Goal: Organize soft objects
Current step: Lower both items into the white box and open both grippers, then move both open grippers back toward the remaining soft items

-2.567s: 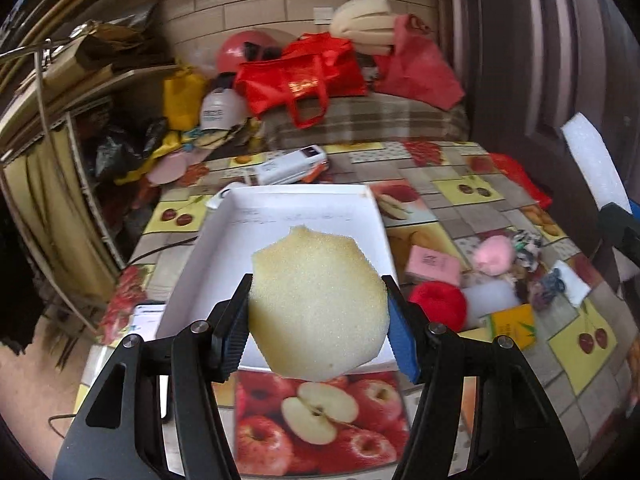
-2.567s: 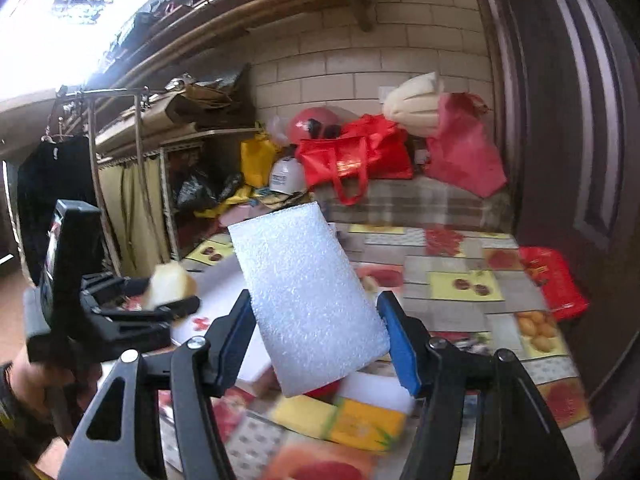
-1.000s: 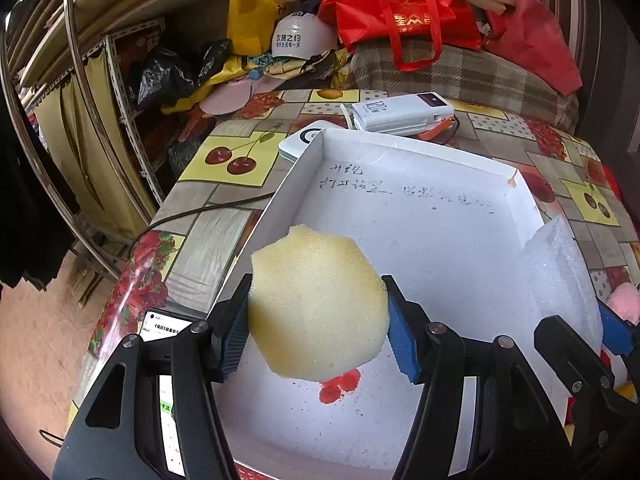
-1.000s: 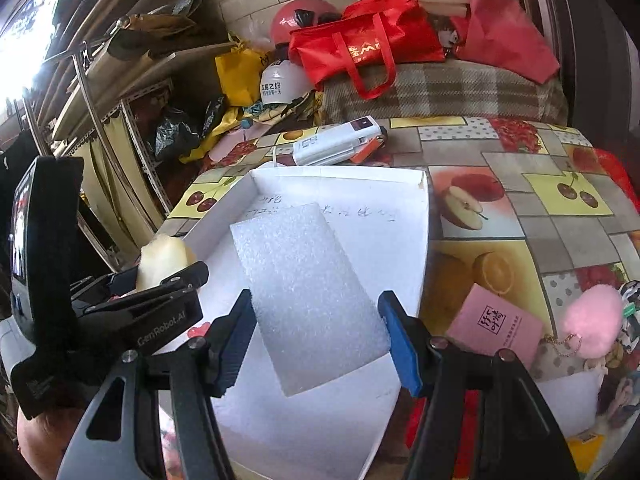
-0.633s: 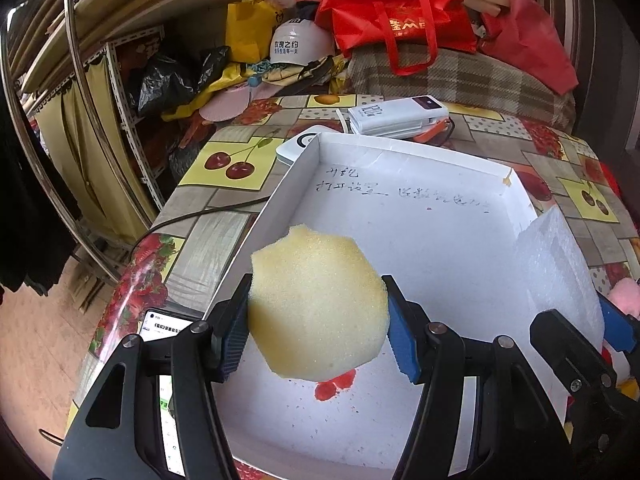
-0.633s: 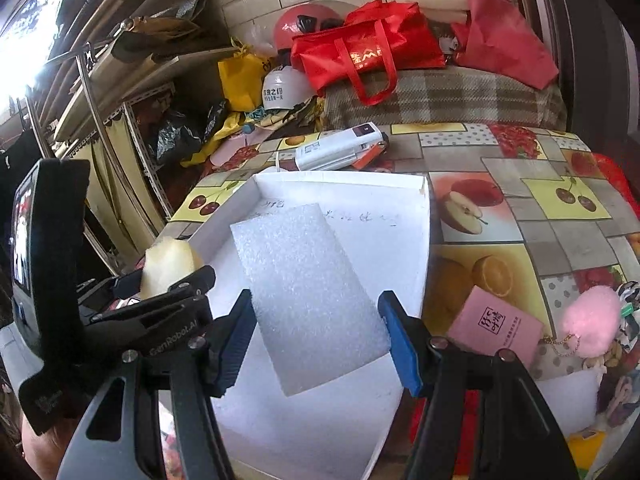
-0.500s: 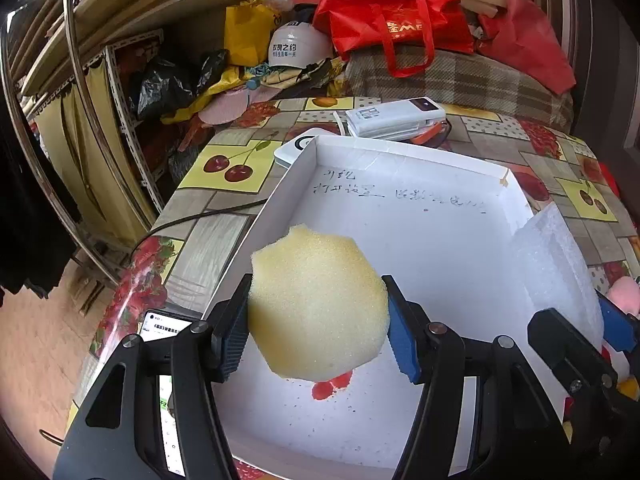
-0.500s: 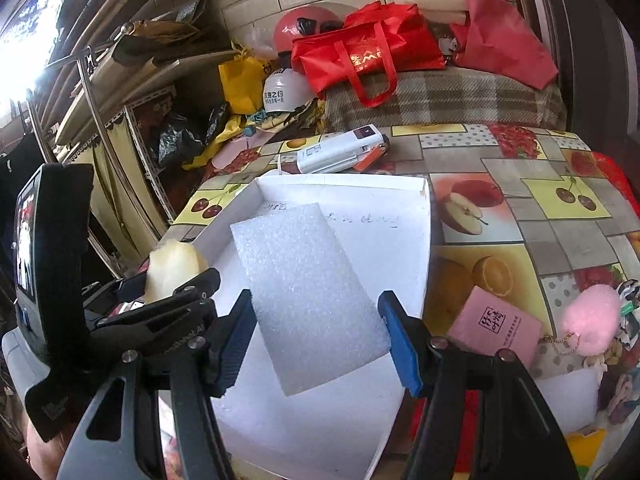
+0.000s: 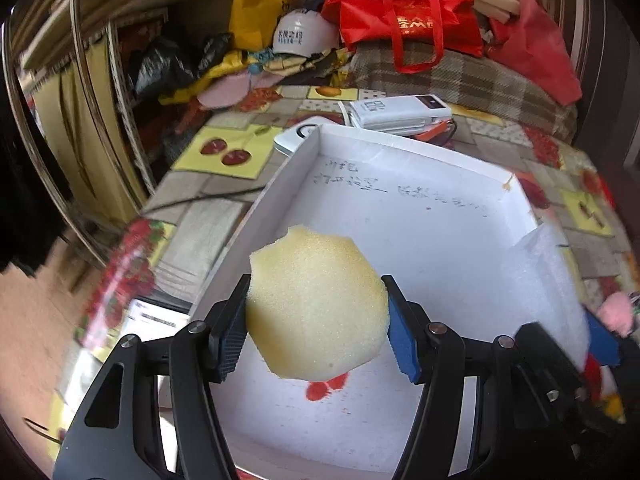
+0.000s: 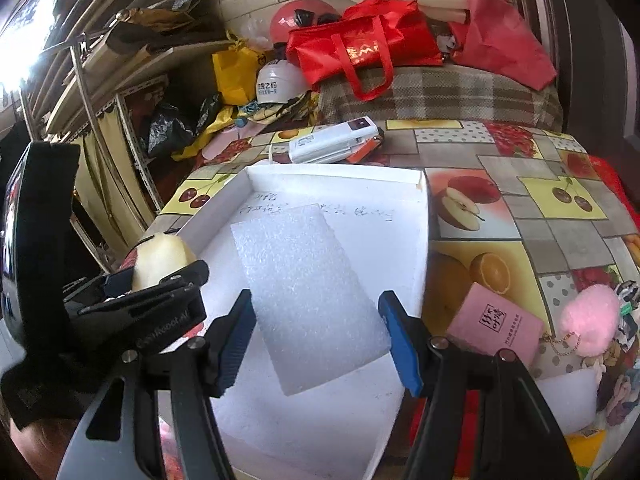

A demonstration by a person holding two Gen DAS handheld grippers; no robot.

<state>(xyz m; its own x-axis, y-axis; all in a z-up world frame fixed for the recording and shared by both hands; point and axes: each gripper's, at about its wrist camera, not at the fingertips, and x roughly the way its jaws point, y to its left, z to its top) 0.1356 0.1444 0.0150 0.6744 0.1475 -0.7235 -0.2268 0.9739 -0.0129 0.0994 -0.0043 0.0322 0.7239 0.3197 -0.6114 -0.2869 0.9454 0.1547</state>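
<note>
A tray (image 10: 420, 240) sits on the bench (image 10: 560, 216). Behind its far rim lies a power bank (image 10: 332, 142). Right of the tray lie a card (image 10: 496, 326) and, further right, a pompom (image 10: 588, 320). Over the tray, a sponge (image 9: 316, 304) sits in the left tool (image 9: 316, 332), and right of it a foam sheet (image 10: 308, 292) between the opening jaws of the right tool (image 10: 318, 338). Bags (image 10: 360, 48) are piled behind the bench.

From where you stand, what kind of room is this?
Probably a cluttered storeroom or spare corner of a home: a fruit-print tablecloth covers the table, metal shelving lines the wall, and helmets and red shopping bags sit piled behind.
</note>
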